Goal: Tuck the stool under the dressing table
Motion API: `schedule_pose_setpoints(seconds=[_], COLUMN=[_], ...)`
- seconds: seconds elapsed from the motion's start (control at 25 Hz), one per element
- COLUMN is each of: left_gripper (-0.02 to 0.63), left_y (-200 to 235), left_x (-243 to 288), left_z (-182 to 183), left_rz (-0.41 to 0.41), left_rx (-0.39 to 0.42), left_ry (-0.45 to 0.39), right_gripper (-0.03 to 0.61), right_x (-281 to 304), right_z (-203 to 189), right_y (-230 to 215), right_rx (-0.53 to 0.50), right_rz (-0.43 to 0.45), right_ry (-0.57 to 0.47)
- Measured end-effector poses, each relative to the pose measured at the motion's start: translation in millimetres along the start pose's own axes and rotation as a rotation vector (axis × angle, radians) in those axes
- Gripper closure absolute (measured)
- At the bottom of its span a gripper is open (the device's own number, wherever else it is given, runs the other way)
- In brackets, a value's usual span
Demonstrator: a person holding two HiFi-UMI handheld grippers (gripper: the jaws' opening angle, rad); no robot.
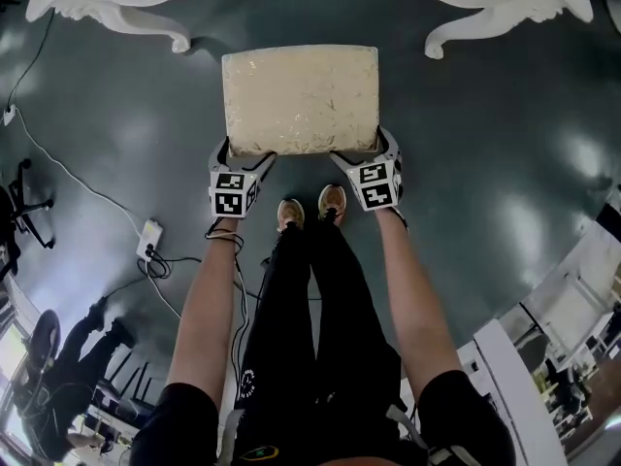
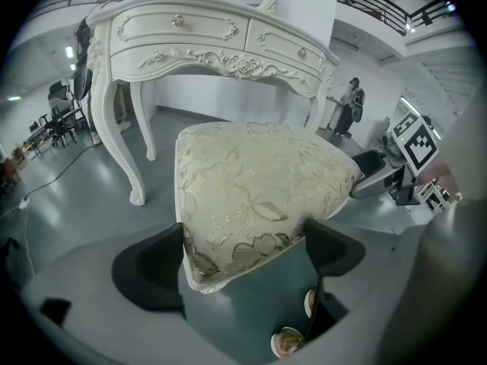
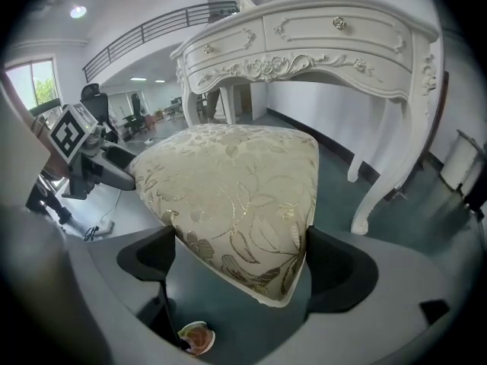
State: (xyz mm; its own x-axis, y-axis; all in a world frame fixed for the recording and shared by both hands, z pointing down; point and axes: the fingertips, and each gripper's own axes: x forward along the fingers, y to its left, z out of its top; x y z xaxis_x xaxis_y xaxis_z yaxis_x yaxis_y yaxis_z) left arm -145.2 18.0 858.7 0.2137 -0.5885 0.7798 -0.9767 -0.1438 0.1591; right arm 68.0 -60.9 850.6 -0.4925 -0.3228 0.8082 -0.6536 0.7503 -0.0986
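Stool (image 1: pixel 301 100) stands on the floor (image 1: pixel 107 153) just short of the dressing table (image 1: pixel 126 3), centred on the gap between its front legs (image 1: pixel 177 37), not under yet. Left gripper (image 1: pixel 243 158) and right gripper (image 1: pixel 367 153) each pinch a near corner of the seat. Symmetric hold, so a push should probably run straight, no yaw.

Wears black trousers (image 1: pixel 312 299), apparently tan shoes (image 1: pixel 290 214).
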Motion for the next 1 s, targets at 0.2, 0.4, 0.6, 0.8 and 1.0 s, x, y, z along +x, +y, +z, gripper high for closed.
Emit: schedule_pose_setpoints(seconds=[0.2, 0.4, 0.6, 0.8, 1.0], left_gripper=[0.115, 0.115, 0.115, 0.115, 0.115], left_y=[9.5, 22.2, 35.5, 41.2, 49.1], left_x=[12.9, 24.1, 33.4, 44.2, 55.3], left_z=[18.2, 33.3, 48.8, 63.9, 78.9], left_rz=[0.002, 0.000, 0.029, 0.007, 0.042], left_rx=[-0.010, -0.009, -0.065, -0.054, -0.099], left_ry=[0.003, -0.009, -0.048, -0.041, -0.030], right_gripper=[0.025, 0.025, 0.025, 0.023, 0.034], right_x=[11.7, 23.9, 33.8, 43.2, 49.1], right_z=[19.8, 33.9, 49.9, 47.6, 56.0], right_y=[-14.9, -22.6, -33.8, -49.9, -61.6], right_rx=[-0.019, 0.003, 0.033, 0.151, 0.249], right_rz=[-0.003, -0.015, -0.036, -0.066, -0.094], right_ry=[-0.013, 0.005, 0.008, 0.028, 0.029])
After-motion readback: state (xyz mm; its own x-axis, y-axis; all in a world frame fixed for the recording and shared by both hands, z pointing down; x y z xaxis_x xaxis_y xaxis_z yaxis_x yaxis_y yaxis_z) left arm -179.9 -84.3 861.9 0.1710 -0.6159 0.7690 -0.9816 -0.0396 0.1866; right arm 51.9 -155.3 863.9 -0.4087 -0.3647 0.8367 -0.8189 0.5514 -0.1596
